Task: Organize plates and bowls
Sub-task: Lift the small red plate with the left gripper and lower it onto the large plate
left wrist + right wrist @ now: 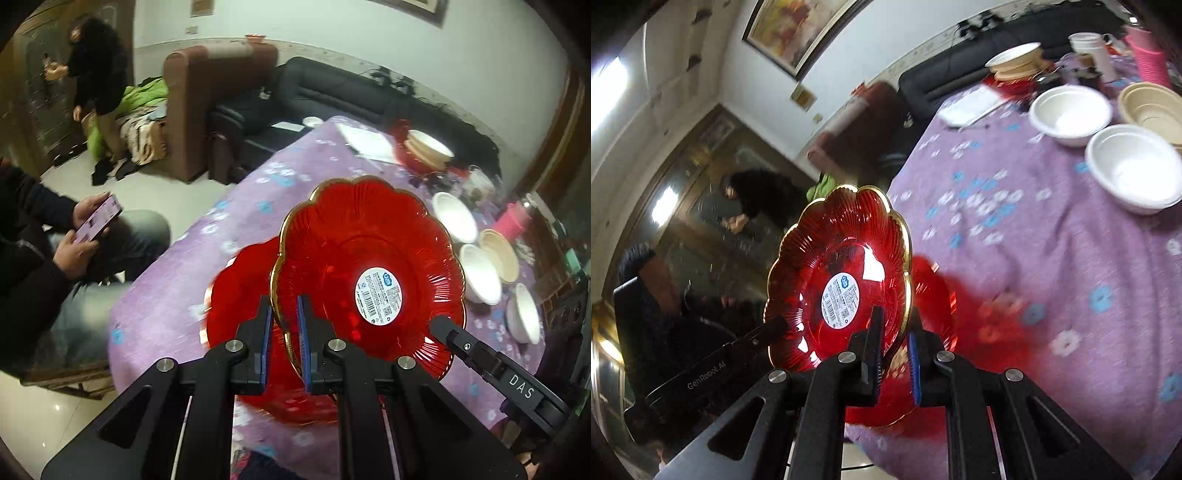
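A red glass plate [351, 236] with a scalloped gold rim and a white label is held tilted above the table. My left gripper [284, 306] is shut on its near rim. On the opposite edge my right gripper [439, 323] grips the same plate. In the right wrist view the red glass plate [842, 243] stands almost on edge, with my right gripper [895, 321] shut on its rim and the left gripper [775, 325] at its far side. A second red plate [236, 295] [934, 291] lies blurred underneath on the purple cloth.
Two white bowls [1071, 114] [1134, 170] and stacked tan bowls [1152, 107] sit to the right on the purple tablecloth [277, 192]. A stack of bowls [428, 147] and a pink container [511, 221] stand further back. A seated person with a phone [96, 218] is beside the table's left edge.
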{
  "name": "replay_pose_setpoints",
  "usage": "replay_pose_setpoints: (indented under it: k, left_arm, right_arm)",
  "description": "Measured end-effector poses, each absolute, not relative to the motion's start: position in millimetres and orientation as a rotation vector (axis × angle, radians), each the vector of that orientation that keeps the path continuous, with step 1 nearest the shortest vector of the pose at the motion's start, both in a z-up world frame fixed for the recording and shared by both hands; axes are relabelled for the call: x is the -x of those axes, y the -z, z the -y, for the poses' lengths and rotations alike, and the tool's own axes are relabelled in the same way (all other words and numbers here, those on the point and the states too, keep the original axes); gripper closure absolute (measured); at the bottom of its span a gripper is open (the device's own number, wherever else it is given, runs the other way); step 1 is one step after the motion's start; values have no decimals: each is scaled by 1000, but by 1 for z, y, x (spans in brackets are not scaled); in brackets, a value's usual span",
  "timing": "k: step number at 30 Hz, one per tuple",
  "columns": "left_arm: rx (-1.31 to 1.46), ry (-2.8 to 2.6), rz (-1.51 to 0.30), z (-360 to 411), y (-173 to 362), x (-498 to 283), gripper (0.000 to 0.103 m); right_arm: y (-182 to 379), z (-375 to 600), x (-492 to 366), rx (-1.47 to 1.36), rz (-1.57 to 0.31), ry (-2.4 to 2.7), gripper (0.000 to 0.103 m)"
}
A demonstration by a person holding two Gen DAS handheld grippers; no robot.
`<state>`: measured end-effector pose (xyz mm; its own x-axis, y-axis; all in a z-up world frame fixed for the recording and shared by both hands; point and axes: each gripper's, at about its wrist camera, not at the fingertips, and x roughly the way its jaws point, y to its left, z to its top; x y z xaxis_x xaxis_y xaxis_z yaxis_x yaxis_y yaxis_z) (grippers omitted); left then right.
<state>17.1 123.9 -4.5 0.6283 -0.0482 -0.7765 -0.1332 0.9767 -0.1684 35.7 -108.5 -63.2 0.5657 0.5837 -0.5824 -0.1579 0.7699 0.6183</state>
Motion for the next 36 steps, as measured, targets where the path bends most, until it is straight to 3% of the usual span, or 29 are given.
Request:
replay_pose_setpoints:
  k: [20,36]
  left_arm:
    - [195,-81,-1001,-148,77,-33,88]
    - [102,-83,-941,-151,58,-27,88]
  right_arm:
    - [112,34,-37,-260,-943,-366,90]
    - [119,29,-44,-190,-911,-321,84]
